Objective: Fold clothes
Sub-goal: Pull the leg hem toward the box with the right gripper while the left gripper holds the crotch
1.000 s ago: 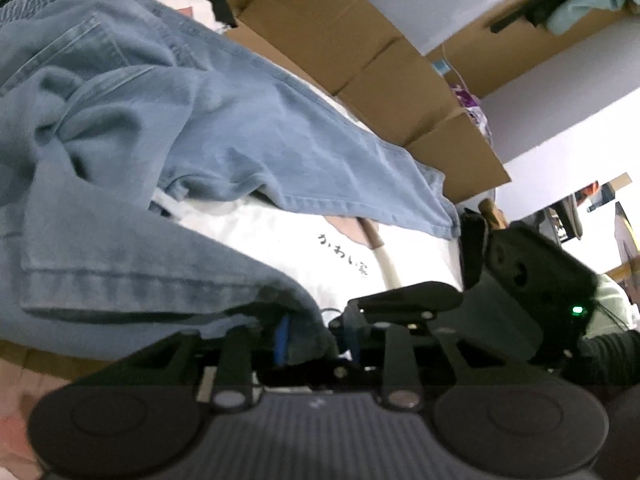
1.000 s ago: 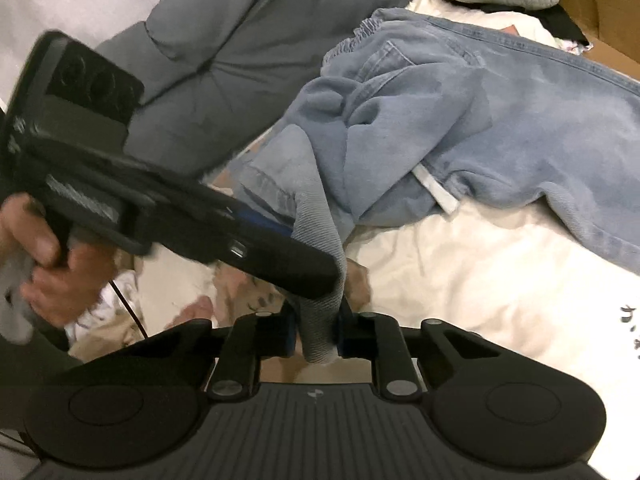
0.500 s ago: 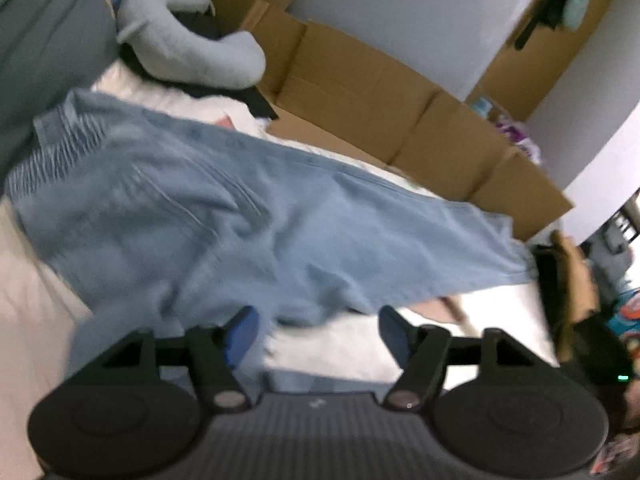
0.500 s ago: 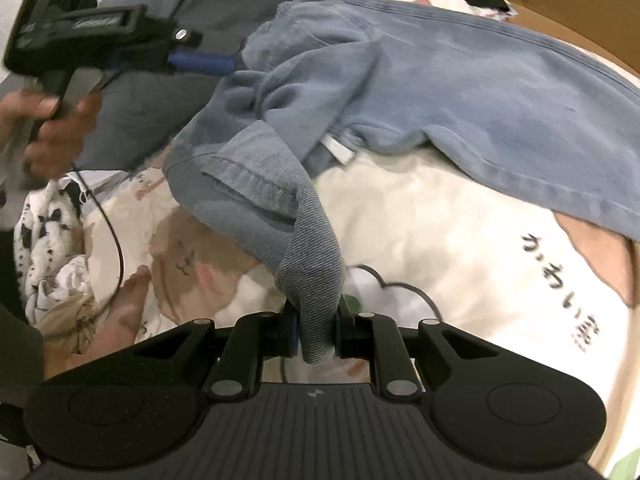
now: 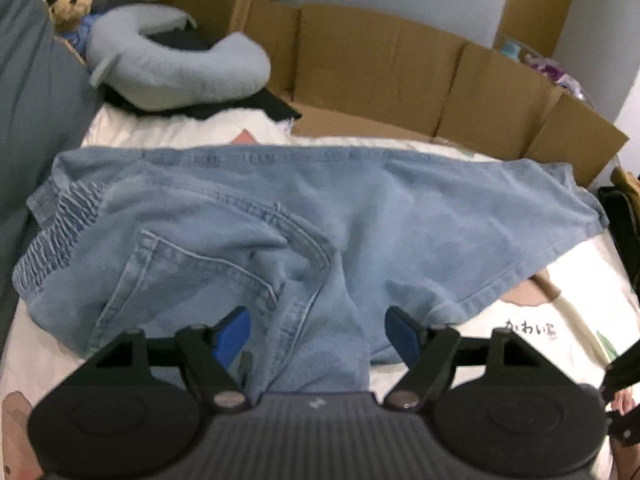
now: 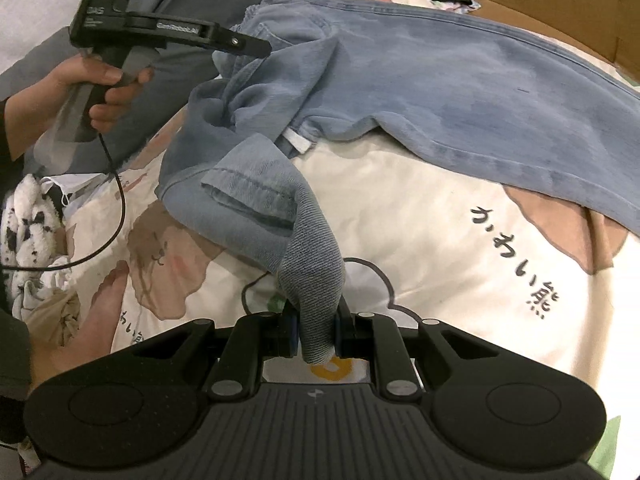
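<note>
Jeans (image 5: 320, 216) spread across bed (image 6: 440, 208), one leg along far edge by cardboard. Right gripper (image 6: 316, 336): jaws narrow, clamped on hem of near leg. Left gripper (image 5: 318, 332): jaws wide, empty, over seat. Denim heavy, limp, not slippery; grip thick seams, waistband, hems.

A: R gripper (image 6: 316, 336)?
B: Jaws clamped on a denim fold, near edge of bed.
A: Jeans (image 6: 440, 92)?
B: Spread far-right over the printed sheet (image 6: 440, 240). L gripper (image 6: 240, 44) far left, in a hand (image 6: 104, 84).
</note>
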Tool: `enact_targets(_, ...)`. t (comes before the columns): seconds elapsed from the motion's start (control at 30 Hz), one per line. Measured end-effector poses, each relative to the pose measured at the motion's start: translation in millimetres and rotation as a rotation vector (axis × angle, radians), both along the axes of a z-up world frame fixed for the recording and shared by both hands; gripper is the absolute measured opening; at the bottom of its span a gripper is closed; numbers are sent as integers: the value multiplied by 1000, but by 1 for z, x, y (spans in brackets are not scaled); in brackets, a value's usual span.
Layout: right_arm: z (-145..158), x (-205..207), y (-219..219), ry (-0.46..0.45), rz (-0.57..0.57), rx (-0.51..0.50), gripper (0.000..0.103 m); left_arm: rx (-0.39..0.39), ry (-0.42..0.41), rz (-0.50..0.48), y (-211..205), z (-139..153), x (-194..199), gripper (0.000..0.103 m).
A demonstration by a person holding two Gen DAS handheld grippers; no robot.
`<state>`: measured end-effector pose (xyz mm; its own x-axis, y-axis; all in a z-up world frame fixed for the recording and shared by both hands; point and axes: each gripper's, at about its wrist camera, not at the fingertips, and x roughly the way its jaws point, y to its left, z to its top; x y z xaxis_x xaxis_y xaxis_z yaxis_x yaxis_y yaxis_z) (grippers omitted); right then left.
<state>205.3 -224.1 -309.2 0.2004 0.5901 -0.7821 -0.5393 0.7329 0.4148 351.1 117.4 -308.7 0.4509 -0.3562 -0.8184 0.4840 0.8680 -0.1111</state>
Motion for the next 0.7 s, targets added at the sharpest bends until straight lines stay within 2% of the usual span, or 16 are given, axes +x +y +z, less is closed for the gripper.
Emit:
enact_targets(0.07,-1,0,-3,1,-10,-4,15,8,19,-2,-3,-8,6,74)
enact_targets(0.1,-1,-1,-5,2,-15,-8,15,13,28,-3,-4,-12,9,68)
enact_targets(0.17,-1,-1,-10,3,-26,-16,15,17,53,3,-6,-21,14,50)
enact_targets(0.2,-1,-2,-13,3,-31,-21,15,12,76,22,-5,-24,16,31)
enact_targets(0.23,-1,-2,-16,3,-37,-27,15,5,91,40,-3,-26,17,18)
enact_targets(0.3,-2,-2,-25,5,-57,-40,15,-16,92,53,0,-24,15,15)
enact_targets(0.4,-3,0,-41,10,-97,-63,15,-11,40,104,4,-12,7,13)
enact_targets(0.7,-3,0,-97,1,-224,-140,14,-96,-13,207,20,26,-14,11)
